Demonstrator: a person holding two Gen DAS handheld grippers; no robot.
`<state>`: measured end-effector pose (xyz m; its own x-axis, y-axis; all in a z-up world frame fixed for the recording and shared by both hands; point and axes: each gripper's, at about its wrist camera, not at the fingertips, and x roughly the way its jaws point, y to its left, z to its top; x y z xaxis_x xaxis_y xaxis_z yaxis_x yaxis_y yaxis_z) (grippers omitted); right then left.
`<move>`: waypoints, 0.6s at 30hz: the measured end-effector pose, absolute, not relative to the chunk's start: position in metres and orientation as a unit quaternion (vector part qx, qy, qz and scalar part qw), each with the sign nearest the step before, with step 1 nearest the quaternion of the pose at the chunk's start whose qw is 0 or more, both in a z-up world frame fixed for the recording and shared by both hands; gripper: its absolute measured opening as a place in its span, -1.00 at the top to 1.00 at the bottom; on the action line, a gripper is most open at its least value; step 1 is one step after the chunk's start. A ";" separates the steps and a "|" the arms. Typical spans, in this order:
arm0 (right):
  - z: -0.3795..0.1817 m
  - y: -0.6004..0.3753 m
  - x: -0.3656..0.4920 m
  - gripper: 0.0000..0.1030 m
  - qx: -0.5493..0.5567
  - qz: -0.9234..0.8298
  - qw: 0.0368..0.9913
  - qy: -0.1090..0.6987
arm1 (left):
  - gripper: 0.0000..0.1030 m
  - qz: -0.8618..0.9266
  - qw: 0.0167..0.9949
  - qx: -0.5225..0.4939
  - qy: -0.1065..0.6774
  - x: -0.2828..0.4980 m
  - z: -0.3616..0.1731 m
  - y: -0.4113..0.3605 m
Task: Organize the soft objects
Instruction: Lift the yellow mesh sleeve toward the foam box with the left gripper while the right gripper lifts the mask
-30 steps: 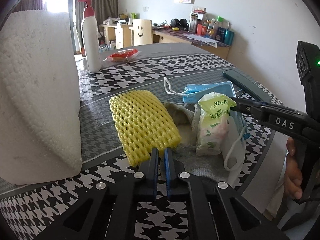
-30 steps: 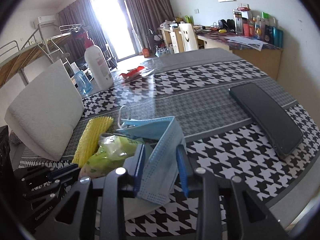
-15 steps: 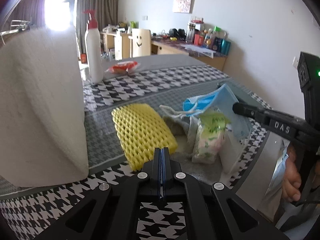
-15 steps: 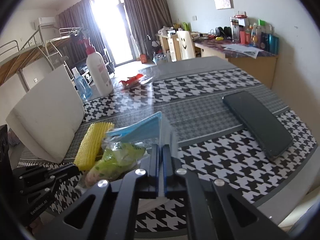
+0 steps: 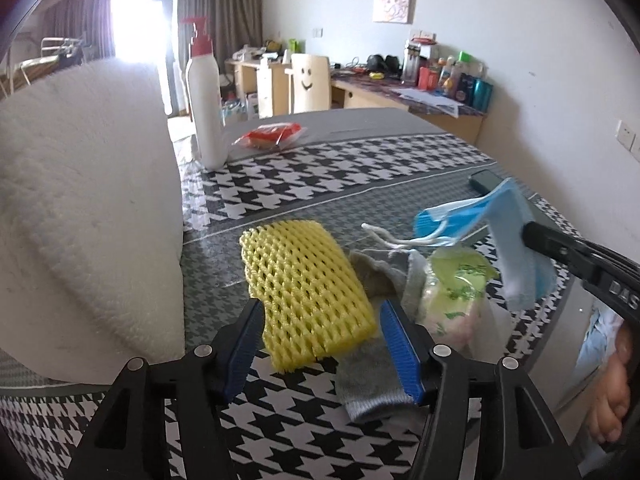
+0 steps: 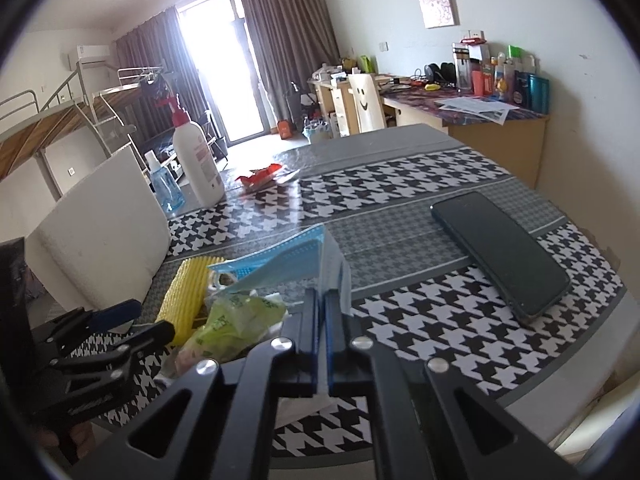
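Observation:
A yellow foam net (image 5: pixel 304 280) lies on the houndstooth table (image 5: pixel 360 168), partly over a grey sock (image 5: pixel 372 396). My left gripper (image 5: pixel 320 306) has its jaws opening, one pad on each side of the net's near end, neither pressing on it. A green plastic packet (image 5: pixel 452 292) rests on the sock beside the net. My right gripper (image 6: pixel 322 294) is shut on a blue face mask (image 6: pixel 280 256), which hangs lifted above the packet (image 6: pixel 228 320). The left wrist view shows that mask (image 5: pixel 516 248) dangling from the right gripper (image 5: pixel 534 236), ear loops trailing.
A thick white foam pad (image 5: pixel 80 208) stands close on the left. Behind it are a white pump bottle (image 5: pixel 206 104), a blue bottle (image 6: pixel 164 188) and a red packet (image 5: pixel 272 136). A black phone (image 6: pixel 504 252) lies at the right, near the table's edge.
The left gripper's jaws closed fully, then opened wide around the yellow net's near end. The right gripper shut on the blue mask and raised it off the pile.

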<state>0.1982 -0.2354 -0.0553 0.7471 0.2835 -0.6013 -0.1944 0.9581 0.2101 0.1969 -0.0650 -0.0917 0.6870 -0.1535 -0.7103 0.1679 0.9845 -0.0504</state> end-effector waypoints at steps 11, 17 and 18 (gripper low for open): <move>-0.054 -0.241 0.190 0.90 0.069 0.133 0.933 0.328 | 0.53 -0.066 0.910 -0.002 0.409 0.207 -0.107 -0.059; -0.053 -0.240 0.186 0.90 0.072 0.133 0.933 0.326 | 0.82 -0.067 0.913 -0.011 0.402 0.202 -0.103 -0.049; -0.052 -0.240 0.185 0.90 0.070 0.133 0.934 0.325 | 0.82 -0.068 0.915 -0.012 0.397 0.200 -0.100 -0.049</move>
